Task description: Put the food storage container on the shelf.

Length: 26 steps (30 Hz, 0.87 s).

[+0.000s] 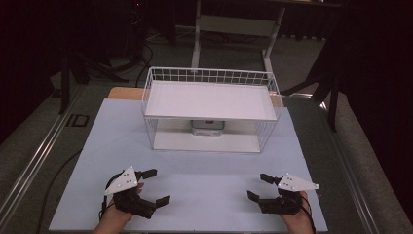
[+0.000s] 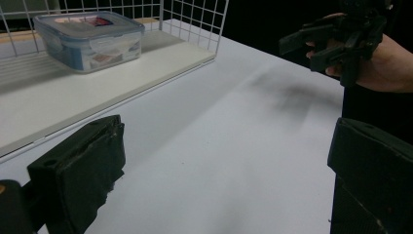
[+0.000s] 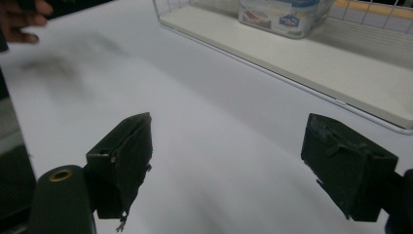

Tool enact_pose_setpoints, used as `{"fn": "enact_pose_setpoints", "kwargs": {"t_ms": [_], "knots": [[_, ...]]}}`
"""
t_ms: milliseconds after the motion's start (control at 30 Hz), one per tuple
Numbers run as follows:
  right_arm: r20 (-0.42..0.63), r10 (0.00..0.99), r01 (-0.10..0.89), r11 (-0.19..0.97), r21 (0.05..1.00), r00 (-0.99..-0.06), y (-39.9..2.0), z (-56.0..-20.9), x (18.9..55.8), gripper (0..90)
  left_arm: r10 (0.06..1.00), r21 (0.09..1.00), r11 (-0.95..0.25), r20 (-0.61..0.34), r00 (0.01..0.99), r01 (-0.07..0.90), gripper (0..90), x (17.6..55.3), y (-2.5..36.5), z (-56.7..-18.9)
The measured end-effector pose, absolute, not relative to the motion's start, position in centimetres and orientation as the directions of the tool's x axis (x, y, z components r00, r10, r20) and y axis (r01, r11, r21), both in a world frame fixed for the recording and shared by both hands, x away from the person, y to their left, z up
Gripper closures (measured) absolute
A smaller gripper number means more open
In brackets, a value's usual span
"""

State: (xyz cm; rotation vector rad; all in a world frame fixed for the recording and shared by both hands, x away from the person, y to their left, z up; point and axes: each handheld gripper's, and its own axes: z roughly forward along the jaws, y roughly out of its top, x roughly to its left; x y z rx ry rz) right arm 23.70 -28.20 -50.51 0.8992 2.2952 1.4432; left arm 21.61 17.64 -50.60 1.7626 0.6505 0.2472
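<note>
A clear lidded food container point(image 1: 208, 126) sits on the lower shelf of a white wire rack point(image 1: 212, 77) at the back of the white table point(image 1: 195, 168). My left gripper point(image 1: 161, 185) rests open near the front left edge, held by a hand. My right gripper point(image 1: 255, 185) rests open near the front right. Both point inward and hold nothing. In the left gripper view the container point(image 2: 90, 41) stands far left beyond the wide-apart jaws of my left gripper point(image 2: 224, 165), and the right gripper point(image 2: 341, 44) shows at top right. In the right gripper view my right gripper point(image 3: 234, 161) faces the container point(image 3: 282, 12).
The rack's upper shelf point(image 1: 209, 100) is a bare white board over the container. A wooden strip point(image 1: 125, 92) shows behind the table. Desk legs point(image 1: 197, 34) stand beyond, and a cable point(image 1: 53, 185) runs on the floor at left. A hand point(image 3: 22, 14) is at the top left.
</note>
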Motion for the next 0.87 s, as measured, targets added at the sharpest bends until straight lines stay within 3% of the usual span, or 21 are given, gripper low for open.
{"fn": "enact_pose_setpoints", "kwargs": {"t_ms": [500, 867], "knots": [[0.089, 0.620, 0.288, 0.228, 0.930, -0.779, -29.0, -50.5, 24.2, 17.7, 0.562, 0.957, -0.116, -0.159, 0.812, 0.268, 1.3, 21.6, 18.1, -50.3], [0.095, 0.637, 0.313, 0.240, 0.919, -0.765, -29.6, -50.9, 24.3, 17.6, 0.577, 0.953, -0.134, -0.146, 0.804, 0.270, 1.3, 21.7, 18.6, -50.6]]}}
